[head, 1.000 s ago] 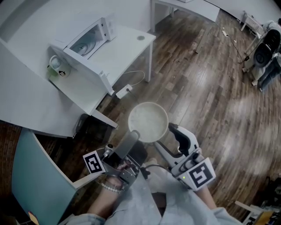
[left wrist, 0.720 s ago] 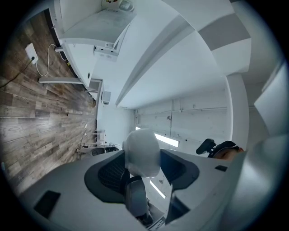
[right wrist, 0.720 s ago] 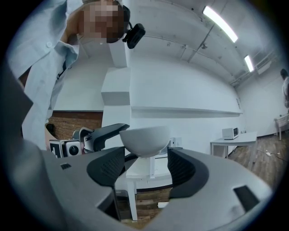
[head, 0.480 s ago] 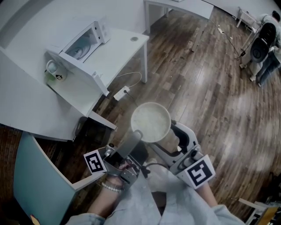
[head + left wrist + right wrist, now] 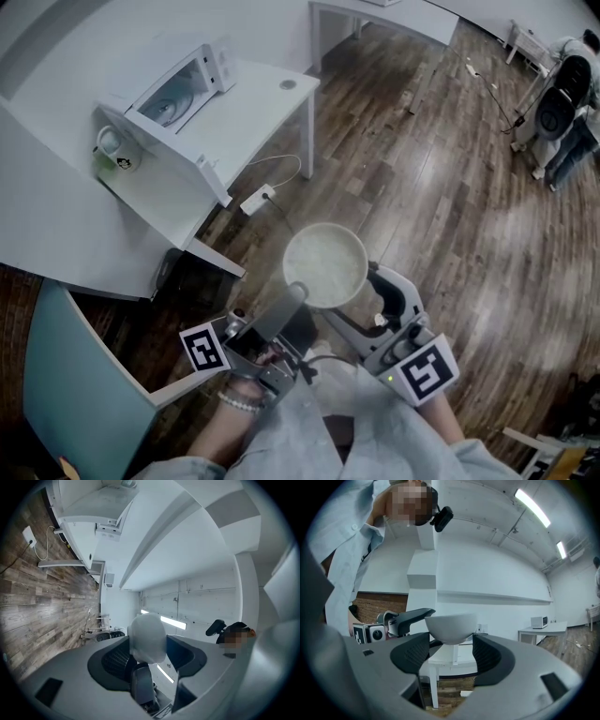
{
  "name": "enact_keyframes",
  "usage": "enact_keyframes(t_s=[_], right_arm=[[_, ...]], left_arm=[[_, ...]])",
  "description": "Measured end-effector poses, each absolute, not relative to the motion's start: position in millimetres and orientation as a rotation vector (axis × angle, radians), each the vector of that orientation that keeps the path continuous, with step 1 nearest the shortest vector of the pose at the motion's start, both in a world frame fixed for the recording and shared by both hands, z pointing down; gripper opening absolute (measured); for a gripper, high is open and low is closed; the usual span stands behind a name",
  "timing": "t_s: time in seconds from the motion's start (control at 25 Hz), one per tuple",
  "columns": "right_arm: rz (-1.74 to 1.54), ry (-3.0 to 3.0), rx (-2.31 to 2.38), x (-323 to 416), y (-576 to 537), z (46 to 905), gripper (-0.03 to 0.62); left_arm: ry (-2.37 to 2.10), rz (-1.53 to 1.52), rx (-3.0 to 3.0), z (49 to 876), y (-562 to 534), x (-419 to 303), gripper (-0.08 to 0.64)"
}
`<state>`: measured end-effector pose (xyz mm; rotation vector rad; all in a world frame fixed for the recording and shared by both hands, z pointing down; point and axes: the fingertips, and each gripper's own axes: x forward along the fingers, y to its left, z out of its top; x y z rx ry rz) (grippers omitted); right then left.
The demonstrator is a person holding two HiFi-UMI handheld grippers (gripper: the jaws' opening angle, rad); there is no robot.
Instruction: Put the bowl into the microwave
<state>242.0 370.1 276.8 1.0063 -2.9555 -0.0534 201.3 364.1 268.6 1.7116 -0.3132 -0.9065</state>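
Observation:
The white bowl [image 5: 324, 264] hangs in the air over the wooden floor. My left gripper [image 5: 292, 292] is shut on its near rim; in the left gripper view the bowl [image 5: 147, 634] fills the gap between the jaws. My right gripper [image 5: 375, 279] is open at the bowl's right side. Its jaws have just been opening, and the bowl [image 5: 451, 625] sits between them without the pads pressing on it. The white microwave [image 5: 178, 86] stands on a white table [image 5: 258, 103] at the upper left, well away from both grippers.
A mug [image 5: 111, 150] sits beside the microwave on the white desk [image 5: 84, 216]. A power strip and cable [image 5: 258, 199] lie on the floor under the table. A teal panel [image 5: 66, 375] stands at lower left. Chairs and equipment [image 5: 562, 103] are at far right.
The right gripper's fingers have spread off the bowl's rim. The bowl stays in the left gripper and has shifted only slightly to the right.

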Motion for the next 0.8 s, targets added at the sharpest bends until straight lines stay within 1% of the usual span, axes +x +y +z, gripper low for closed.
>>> enact_keyframes(t_s=[0.44,0.8], right_arm=[[-0.044,-2.944,1.022,219,300,281,0.295],[-0.010,-2.939,1.070,197,230,277,0.295]], left_arm=[[-0.301,-0.904,1.707,274,294,179,0.244],[-0.306,-0.837,1.744,266,222,157,0.244]])
